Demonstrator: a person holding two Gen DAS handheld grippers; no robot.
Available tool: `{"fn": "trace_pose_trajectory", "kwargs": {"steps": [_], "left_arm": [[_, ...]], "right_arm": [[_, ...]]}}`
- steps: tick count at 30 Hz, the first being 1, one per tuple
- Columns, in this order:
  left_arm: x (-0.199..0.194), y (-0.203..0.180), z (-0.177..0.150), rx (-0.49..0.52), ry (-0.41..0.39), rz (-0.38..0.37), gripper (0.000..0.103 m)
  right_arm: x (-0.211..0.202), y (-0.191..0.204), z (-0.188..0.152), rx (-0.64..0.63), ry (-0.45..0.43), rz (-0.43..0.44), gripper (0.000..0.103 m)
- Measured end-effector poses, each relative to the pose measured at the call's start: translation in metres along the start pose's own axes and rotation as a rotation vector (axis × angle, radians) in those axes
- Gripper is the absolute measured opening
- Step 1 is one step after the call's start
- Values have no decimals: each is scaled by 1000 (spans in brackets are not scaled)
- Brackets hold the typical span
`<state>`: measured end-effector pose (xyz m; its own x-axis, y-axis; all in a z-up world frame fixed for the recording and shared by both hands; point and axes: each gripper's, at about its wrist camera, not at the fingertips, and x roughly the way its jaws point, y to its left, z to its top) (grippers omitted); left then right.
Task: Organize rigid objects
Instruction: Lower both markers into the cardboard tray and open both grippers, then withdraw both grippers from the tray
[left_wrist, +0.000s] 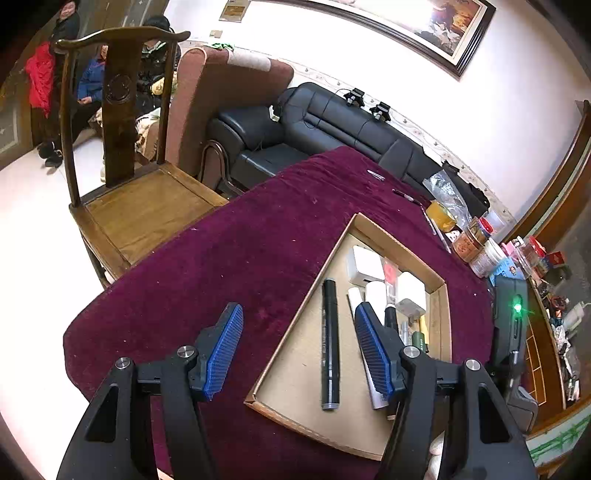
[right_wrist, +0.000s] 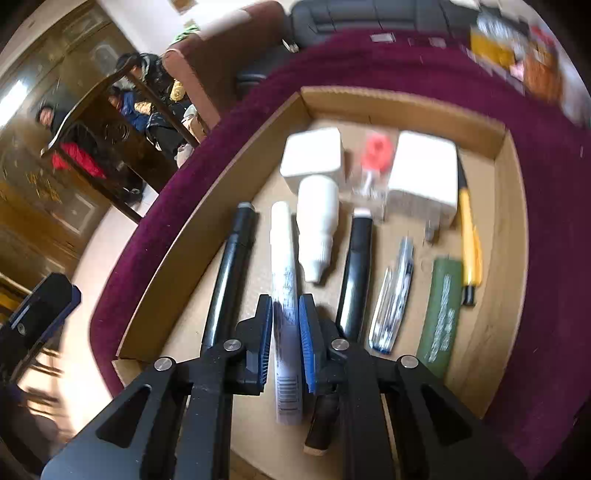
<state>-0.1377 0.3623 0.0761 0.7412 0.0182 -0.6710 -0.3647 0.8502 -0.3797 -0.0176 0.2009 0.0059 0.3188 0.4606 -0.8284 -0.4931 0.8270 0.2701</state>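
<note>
— Right wrist view: what has the right claw (right_wrist: 286, 332) got?
— It grips the white marker (right_wrist: 284, 280), lying inside the cardboard tray (right_wrist: 399, 101).
— Left claw (left_wrist: 299, 350)?
— Spread wide, empty, above the tray's black marker (left_wrist: 330, 343).

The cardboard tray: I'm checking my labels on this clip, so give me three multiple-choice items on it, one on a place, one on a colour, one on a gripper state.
1. In the right wrist view, the white marker lies where?
A. on the chair
B. in the cardboard tray
C. on the sofa

2. The cloth under the tray is:
A. green
B. grey
C. dark purple-red

3. The left gripper is:
A. open and empty
B. shut on a pen
C. out of view

Answers:
1 B, it lies among the pens on the tray floor.
2 C, the cloth shows all round the tray.
3 A, its blue pads stand wide apart with nothing between.
</note>
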Motion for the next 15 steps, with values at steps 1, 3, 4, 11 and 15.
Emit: {"fn": "trace_pose_trajectory", "kwargs": {"steps": [1,3,4,11,15], "left_arm": [[0,-1,-1,3,-1,4,57],[-1,-3,-2,7,0,12,59],[-3,-4,-3,10,-3,16,59],[-22,-34,-11,84,-55,28,59],[-32,-71,-23,183,-82,8,64]], "right_arm": [[-3,4,0,-26,-14,-12,13],[-11,8,-2,-64,-43,-17,13],[-19,9,-3,-81,-64,-15,13],[-76,-15,-18,-81,-247,-43,28],[-114,-51,-32,-44,-367,-118,40]]}}
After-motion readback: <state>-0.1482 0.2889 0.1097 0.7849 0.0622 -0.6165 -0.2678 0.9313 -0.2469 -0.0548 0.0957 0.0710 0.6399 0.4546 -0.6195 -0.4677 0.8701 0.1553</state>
